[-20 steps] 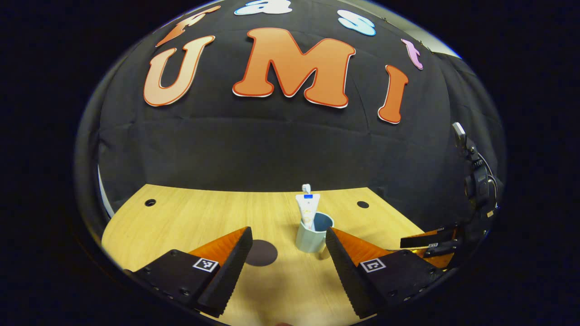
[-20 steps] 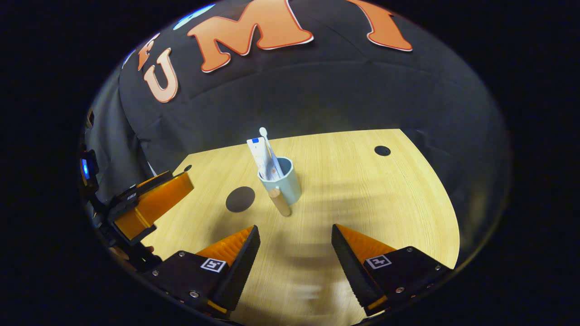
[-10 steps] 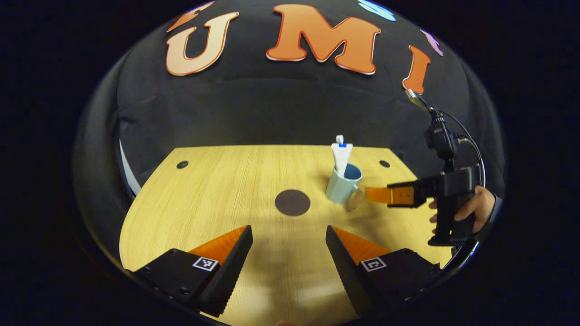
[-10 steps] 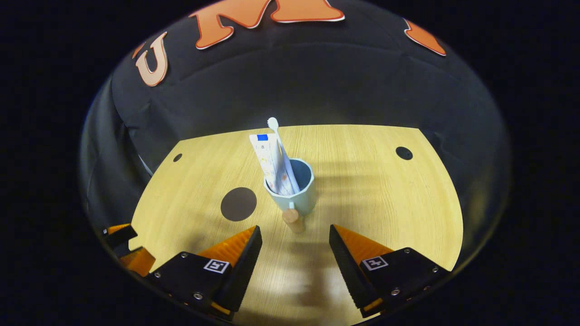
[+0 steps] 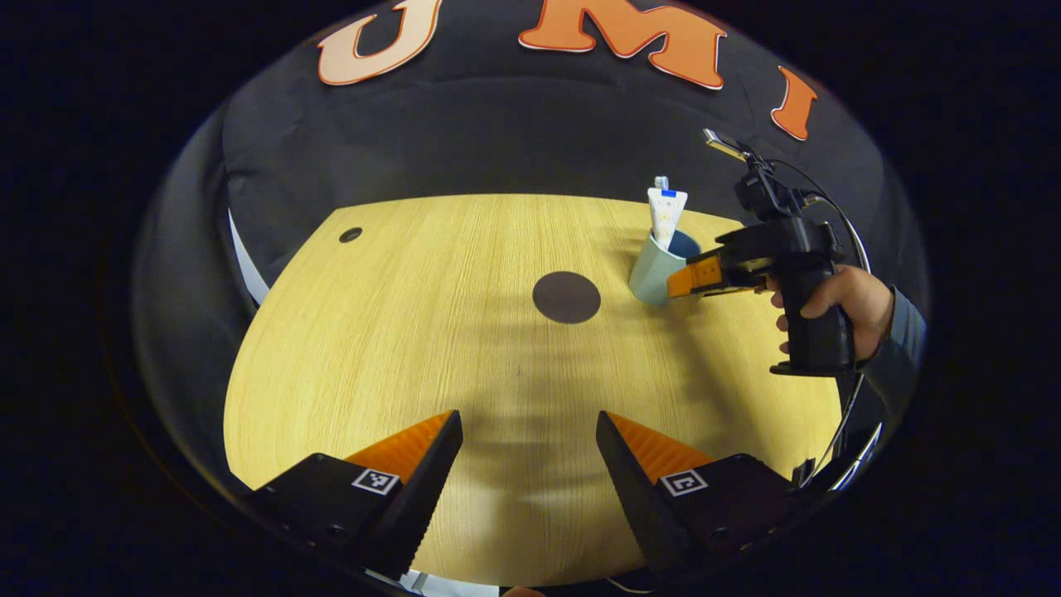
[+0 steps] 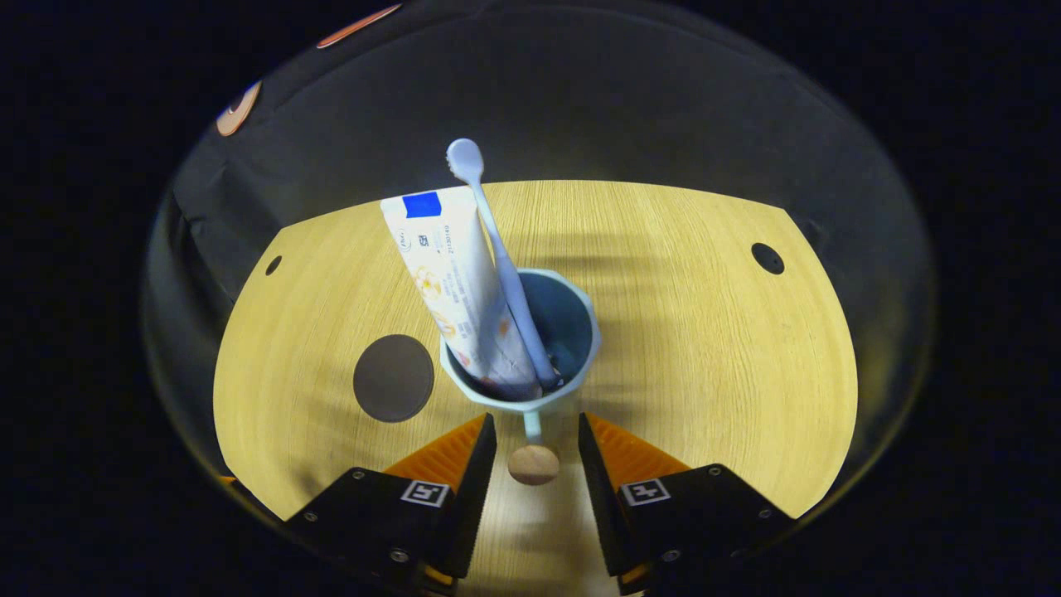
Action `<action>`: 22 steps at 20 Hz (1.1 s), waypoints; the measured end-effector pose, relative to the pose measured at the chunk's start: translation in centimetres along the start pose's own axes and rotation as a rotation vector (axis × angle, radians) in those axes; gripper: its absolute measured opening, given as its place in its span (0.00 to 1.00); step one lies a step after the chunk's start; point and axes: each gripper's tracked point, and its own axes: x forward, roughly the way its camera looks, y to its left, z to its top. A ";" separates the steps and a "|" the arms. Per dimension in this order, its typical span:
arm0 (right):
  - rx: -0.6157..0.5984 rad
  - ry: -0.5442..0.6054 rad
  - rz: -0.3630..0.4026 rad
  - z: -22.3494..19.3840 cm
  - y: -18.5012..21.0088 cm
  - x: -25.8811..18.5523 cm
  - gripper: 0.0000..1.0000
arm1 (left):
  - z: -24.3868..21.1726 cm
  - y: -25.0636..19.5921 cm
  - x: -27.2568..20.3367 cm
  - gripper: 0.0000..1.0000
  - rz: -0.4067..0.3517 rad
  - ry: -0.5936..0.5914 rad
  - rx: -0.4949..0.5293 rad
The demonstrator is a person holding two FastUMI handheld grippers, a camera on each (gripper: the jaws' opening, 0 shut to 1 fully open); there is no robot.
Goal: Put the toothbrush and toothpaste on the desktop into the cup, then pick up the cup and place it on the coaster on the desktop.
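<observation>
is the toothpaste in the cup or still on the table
In the cup: the toothpaste stands tilted inside it, beside the toothbrush.

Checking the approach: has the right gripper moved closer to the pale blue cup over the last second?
Yes. In the left gripper view the right gripper has come from the desk's edge up to the pale blue cup, which stays beside the dark round coaster.
</observation>
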 end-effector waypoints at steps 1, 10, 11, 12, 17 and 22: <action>0.017 0.020 0.005 -0.3 0.4 0.4 0.50 | -0.4 0.2 0.2 0.98 0.004 0.014 -0.005; -0.038 0.012 0.007 -0.3 0.5 0.4 0.19 | -2.1 0.5 0.5 0.98 -0.029 0.068 -0.081; -0.042 0.005 0.016 -0.3 0.6 0.5 0.18 | -2.1 0.6 0.7 0.98 -0.028 0.068 -0.083; -0.045 -0.001 0.025 -0.2 0.6 0.5 0.18 | -2.4 0.6 0.8 0.98 -0.025 0.069 -0.086; -0.110 -0.022 0.071 0.0 0.6 0.6 0.18 | -3.8 -0.5 0.9 0.98 -0.021 0.077 -0.099; -0.156 0.009 0.090 0.1 0.3 0.4 0.18 | -3.8 -3.0 1.1 0.98 -0.013 0.082 -0.123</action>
